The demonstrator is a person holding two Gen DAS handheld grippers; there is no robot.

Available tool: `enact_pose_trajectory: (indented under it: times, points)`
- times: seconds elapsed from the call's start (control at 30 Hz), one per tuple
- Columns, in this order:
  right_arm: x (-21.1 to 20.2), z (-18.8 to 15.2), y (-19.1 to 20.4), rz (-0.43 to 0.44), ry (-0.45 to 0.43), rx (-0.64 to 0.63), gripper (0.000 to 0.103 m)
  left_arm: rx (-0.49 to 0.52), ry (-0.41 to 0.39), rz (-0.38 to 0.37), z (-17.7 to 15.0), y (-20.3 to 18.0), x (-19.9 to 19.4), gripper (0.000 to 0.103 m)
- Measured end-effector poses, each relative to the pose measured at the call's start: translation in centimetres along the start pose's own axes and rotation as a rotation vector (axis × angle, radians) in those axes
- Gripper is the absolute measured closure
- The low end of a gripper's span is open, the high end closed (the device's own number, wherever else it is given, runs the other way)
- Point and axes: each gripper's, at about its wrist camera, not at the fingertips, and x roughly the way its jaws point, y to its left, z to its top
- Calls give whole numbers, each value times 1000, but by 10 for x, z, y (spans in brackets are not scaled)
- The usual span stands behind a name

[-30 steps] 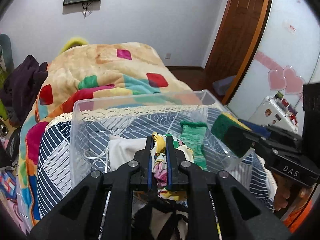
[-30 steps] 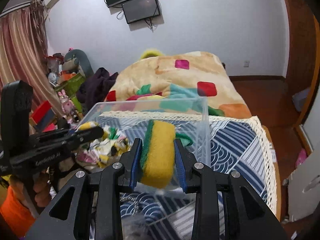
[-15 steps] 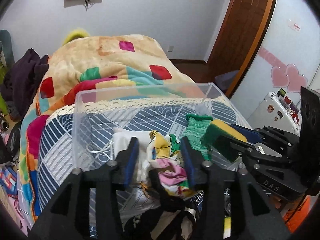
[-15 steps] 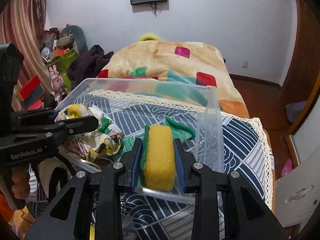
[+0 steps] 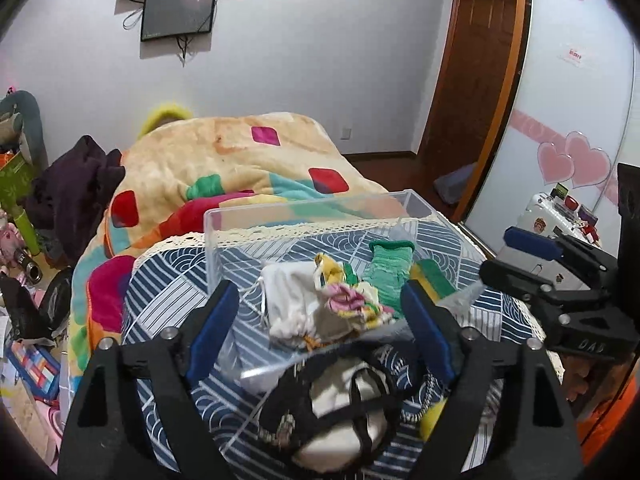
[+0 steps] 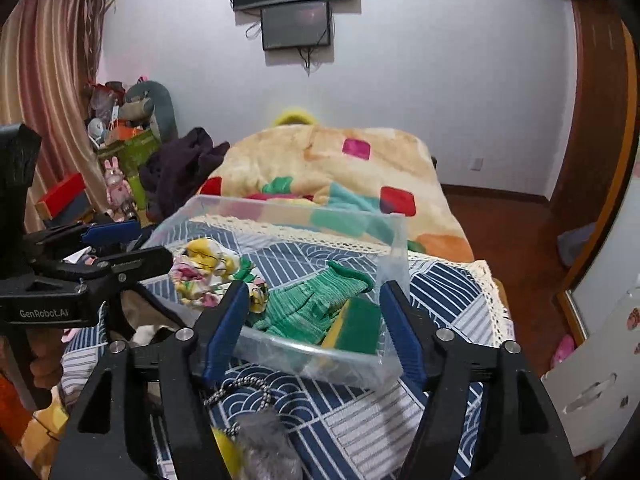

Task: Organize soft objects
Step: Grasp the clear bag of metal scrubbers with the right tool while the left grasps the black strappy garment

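Both the left tool (image 5: pixel 320 320) and right tool (image 6: pixel 312 320) gape empty. The sponge (image 6: pixel 356 326) sits at five o'clock in the clear bin (image 6: pixel 280 208), beside the green sock (image 6: pixel 312 300) and floral cloth (image 6: pixel 204 268), corralling soft items together.

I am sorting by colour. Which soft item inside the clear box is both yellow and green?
The sponge, at the box's near right corner: a yellow layer under a green one. The knitted glove beside it is green only.

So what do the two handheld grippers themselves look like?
Both are matte black plastic with angular cut-out arms, silver screws at the joints and blue pads on the fingers. The left gripper carries white "GenRobot.AI" lettering on its side; the right gripper shows raised "DAS". No cables visible.
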Motion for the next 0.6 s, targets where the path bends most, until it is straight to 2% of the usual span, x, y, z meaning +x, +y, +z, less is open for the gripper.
enact_pose_trajectory:
  times: [0.1, 0.27, 0.6]
  points:
    - [-10, -4, 2, 10, -24, 10, 30, 0, -17, -1, -10, 1, -14, 15]
    - [-21, -18, 7, 21, -27, 18, 29, -2, -21, 15, -32, 0, -29, 11]
    - [-15, -60, 6, 37, 62, 84, 29, -30, 103, 24, -80, 6, -17, 11]
